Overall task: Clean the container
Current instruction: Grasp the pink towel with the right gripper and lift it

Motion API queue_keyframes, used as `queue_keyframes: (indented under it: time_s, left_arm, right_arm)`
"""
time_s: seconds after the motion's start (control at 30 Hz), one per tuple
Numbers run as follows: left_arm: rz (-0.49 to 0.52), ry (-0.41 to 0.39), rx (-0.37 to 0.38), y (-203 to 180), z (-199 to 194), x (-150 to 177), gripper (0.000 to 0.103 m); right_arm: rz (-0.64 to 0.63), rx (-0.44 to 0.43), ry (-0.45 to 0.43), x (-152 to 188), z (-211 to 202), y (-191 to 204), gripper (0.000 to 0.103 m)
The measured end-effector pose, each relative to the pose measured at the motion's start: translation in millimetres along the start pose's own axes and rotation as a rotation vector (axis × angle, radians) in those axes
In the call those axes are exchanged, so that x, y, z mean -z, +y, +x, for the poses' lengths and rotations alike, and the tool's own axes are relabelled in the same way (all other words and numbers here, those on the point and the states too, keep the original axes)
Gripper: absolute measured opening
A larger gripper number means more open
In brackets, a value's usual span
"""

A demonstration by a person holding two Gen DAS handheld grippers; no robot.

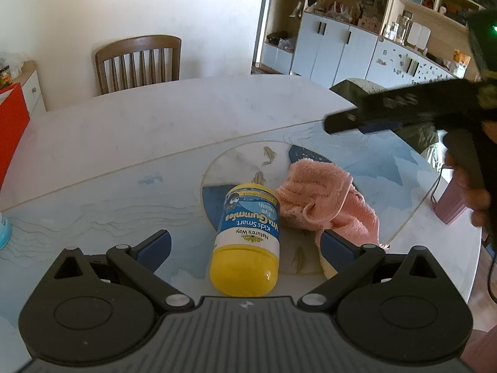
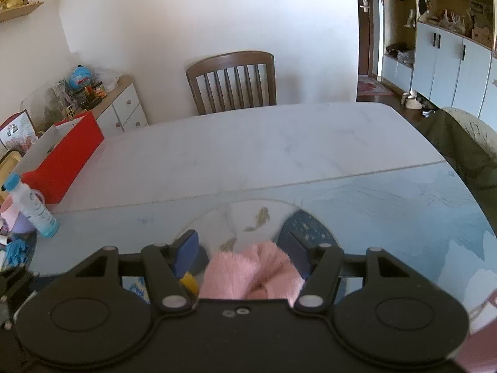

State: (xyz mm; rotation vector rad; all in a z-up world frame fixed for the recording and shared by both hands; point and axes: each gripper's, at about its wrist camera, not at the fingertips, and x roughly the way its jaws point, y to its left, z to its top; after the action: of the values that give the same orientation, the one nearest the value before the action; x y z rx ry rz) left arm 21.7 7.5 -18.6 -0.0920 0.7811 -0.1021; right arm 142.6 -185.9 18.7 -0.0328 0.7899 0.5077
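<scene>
A gummy-vitamin bottle (image 1: 248, 227) with a blue label and a yellow cap lies on its side on the table, cap toward the left wrist camera. My left gripper (image 1: 247, 244) is open, its blue pads on either side of the bottle's lower half and apart from it. A crumpled pink cloth (image 1: 323, 199) lies just right of the bottle. My right gripper (image 1: 334, 124), held by a hand, hovers above and beyond the cloth. In the right wrist view that gripper (image 2: 242, 253) is open, with the pink cloth (image 2: 248, 273) below it and a bit of the yellow cap (image 2: 190, 283) showing.
Bottle and cloth rest on a round glass turntable (image 1: 236, 161) on the marble table (image 1: 186, 115). A wooden chair (image 1: 138, 62) stands at the far side. A red box (image 2: 65, 161) and a blue-capped bottle (image 2: 35, 208) sit at the left. A pink object (image 1: 450, 205) stands at the right edge.
</scene>
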Motion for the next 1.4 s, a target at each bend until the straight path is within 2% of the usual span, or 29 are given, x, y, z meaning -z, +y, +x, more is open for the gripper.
queue_keyframes:
  time_s: [0.1, 0.23, 0.5, 0.63, 0.9, 1.07, 1.23, 1.3, 1.4]
  left_arm:
    - [0.004, 0.012, 0.004, 0, 4, 1, 0.103]
    - [0.007, 0.024, 0.007, 0, 10, 1, 0.103]
    - [-0.005, 0.053, 0.01, 5, 22, 3, 0.103]
    - [-0.008, 0.065, 0.013, 5, 29, 4, 0.103]
    - [-0.017, 0.083, 0.017, 6, 36, 4, 0.103]
    - [-0.01, 0.09, 0.011, 8, 41, 7, 0.103]
    - [0.013, 0.097, -0.003, 6, 50, 9, 0.102]
    - [0.024, 0.098, -0.008, 6, 52, 10, 0.102]
    - [0.037, 0.101, -0.018, 7, 55, 13, 0.102]
  right_arm:
    - [0.002, 0.026, 0.004, -5, 18, 3, 0.063]
    - [0.025, 0.047, 0.059, -4, 45, 0, 0.063]
    - [0.016, 0.111, 0.195, 32, 74, -18, 0.063]
    - [0.081, 0.083, 0.232, 41, 73, -28, 0.063]
    - [0.145, -0.038, 0.333, 38, 74, -19, 0.063]
    - [0.115, -0.105, 0.366, 40, 65, -3, 0.063]
    - [0.065, -0.112, 0.444, 51, 79, 8, 0.066]
    - [0.074, -0.117, 0.44, 52, 81, 7, 0.067]
    - [0.025, -0.121, 0.407, 54, 81, 10, 0.067]
